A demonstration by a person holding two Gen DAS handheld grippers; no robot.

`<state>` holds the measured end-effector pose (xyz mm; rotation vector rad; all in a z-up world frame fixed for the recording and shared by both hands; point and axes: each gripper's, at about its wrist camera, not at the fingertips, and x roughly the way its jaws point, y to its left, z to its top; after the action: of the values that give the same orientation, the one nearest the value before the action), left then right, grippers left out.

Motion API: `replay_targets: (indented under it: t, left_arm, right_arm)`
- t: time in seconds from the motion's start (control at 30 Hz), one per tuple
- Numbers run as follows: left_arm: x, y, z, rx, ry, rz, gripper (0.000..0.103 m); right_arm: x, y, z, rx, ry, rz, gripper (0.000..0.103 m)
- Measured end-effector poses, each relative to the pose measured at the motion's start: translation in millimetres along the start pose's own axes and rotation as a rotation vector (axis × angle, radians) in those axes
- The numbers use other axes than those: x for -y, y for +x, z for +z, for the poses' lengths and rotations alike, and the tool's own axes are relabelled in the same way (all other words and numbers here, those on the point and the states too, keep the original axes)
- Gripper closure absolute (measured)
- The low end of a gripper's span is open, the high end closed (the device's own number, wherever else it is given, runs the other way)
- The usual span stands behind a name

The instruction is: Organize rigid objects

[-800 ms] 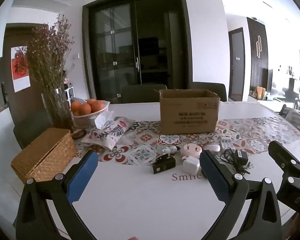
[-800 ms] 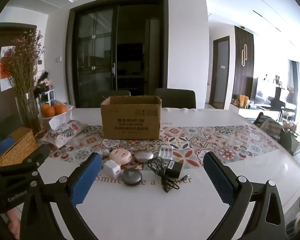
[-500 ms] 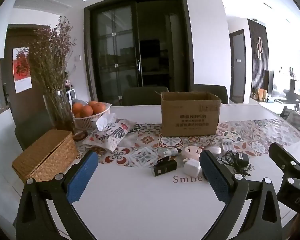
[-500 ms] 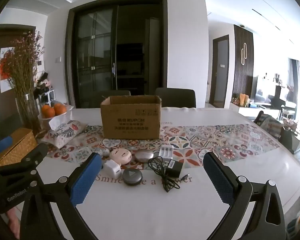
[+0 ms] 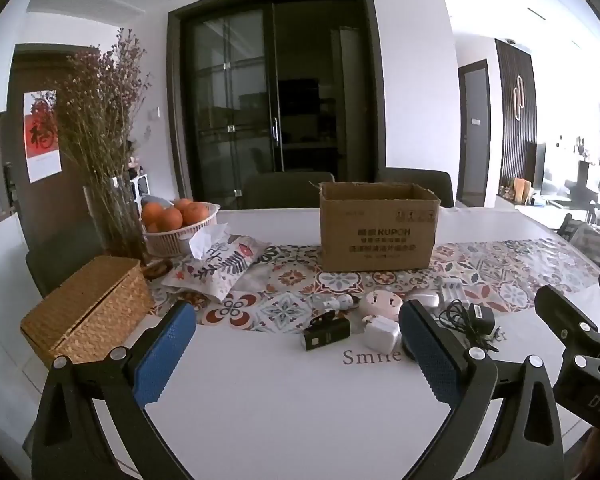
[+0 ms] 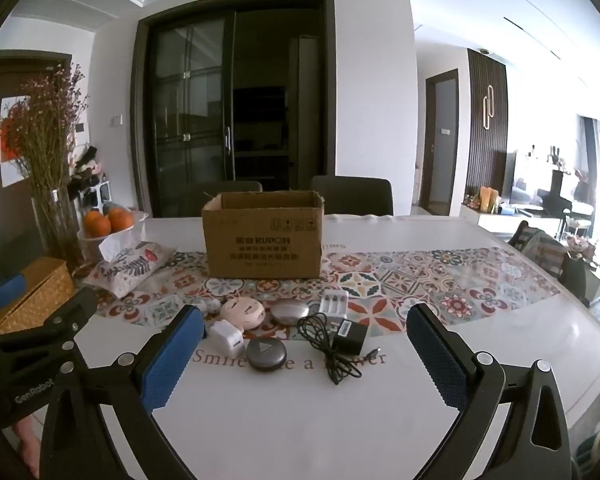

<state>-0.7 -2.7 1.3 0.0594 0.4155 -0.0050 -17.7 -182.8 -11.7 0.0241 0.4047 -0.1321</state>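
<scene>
An open cardboard box (image 5: 378, 227) (image 6: 263, 234) stands on the patterned runner. In front of it lie small items: a black device (image 5: 326, 334), a white charger cube (image 5: 381, 333) (image 6: 229, 337), a pink round socket (image 5: 381, 303) (image 6: 243, 312), a grey oval case (image 6: 289, 310), a white battery charger (image 6: 333, 302), a dark round disc (image 6: 266, 353) and a black adapter with cable (image 6: 348, 338) (image 5: 478, 318). My left gripper (image 5: 296, 350) is open and empty, short of the items. My right gripper (image 6: 306, 354) is open and empty above the table's front.
A wicker box (image 5: 88, 310) sits at the left. Behind it stand a vase of dried flowers (image 5: 114, 216), a basket of oranges (image 5: 178, 224) and a patterned tissue pouch (image 5: 220, 262). Dark chairs (image 6: 352, 196) stand behind the table.
The left wrist view has shifted slightly; the box and items sit a little further right and lower. Both grippers stay open and nothing on the table has moved.
</scene>
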Motion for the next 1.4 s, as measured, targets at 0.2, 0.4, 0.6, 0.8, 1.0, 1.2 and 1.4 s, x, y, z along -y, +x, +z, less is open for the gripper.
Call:
replay_targets:
  t: [0.2, 0.4, 0.6, 0.8, 1.0, 1.2, 1.4]
  left_arm:
    - [-1, 0, -1, 0.001, -0.002, -0.001, 0.000]
    - [-1, 0, -1, 0.001, -0.003, -0.002, 0.000]
    - [-1, 1, -1, -0.003, -0.002, -0.004, 0.000]
    - [-1, 1, -1, -0.004, -0.001, -0.005, 0.000]
    - [-2, 3, -1, -0.009, -0.004, -0.008, 0.000]
    - [-2, 3, -2, -0.013, -0.005, -0.012, 0.000]
    - [-2, 4, -2, -0.015, -0.005, -0.014, 0.000]
  right_arm:
    - [-2, -2, 3, -0.001, 0.000, 0.005, 0.000]
    - [-3, -3, 4, 0.000, 0.000, 0.006, 0.000]
    - [-2, -2, 3, -0.001, 0.002, 0.006, 0.000]
    - [-4, -2, 2, -0.001, 0.001, 0.007, 0.000]
    - [-5, -4, 2, -0.004, 0.002, 0.009, 0.000]
    - [-11, -1, 1, -0.004, 0.001, 0.008, 0.000]
    - [-9, -1, 1, -0.004, 0.000, 0.008, 0.000]
